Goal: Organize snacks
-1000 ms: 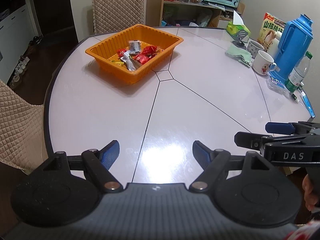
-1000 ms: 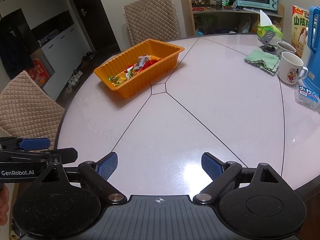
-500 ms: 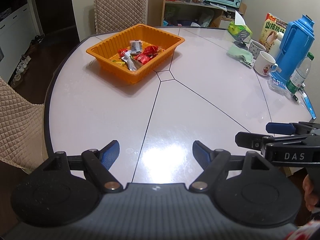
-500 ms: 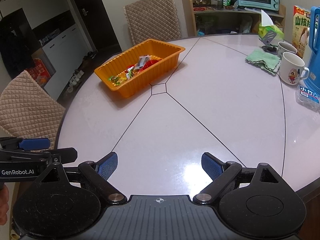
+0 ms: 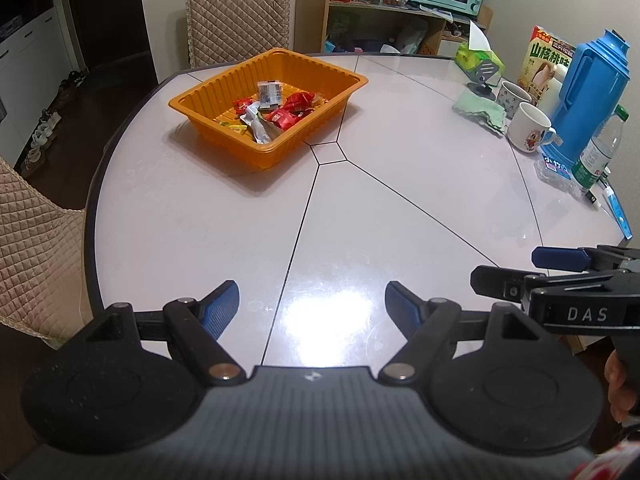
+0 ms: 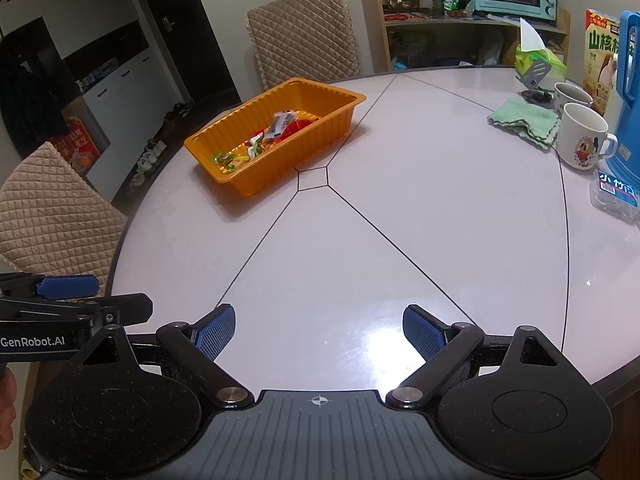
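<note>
The snacks (image 5: 276, 110) lie in a loose heap inside the orange tray (image 5: 224, 92), far ahead of both grippers and a little to their left: red foil packets, a crinkled silver wrapper, a small grey sachet, and some yellow-green pieces toward the tray's near corner. No wrapper shows loose on the table (image 5: 400, 184), so by my judgement the collecting is finished or close to it (unless something sits out of view).

The tray is thin moulded plastic with ribbed, flared walls and a rolled rim, light enough to skid if nudged. It sits beside the small square where the tabletop's dark seams meet.

The left gripper (image 5: 312, 308) hangs low over the near edge, its blue ribbed pads spread wide with nothing between them. The right gripper (image 6: 320, 330) is just beside it on the right, likewise spread and empty. Both point toward the tray, a neutral ready posture.

The table is glossy and pale, throwing back a lamp glare right ahead of the fingers. Far to the right stand two mugs (image 5: 530, 128), a folded green cloth (image 5: 480, 112) and a blue jug (image 5: 592, 92), well apart from the tray.
</note>
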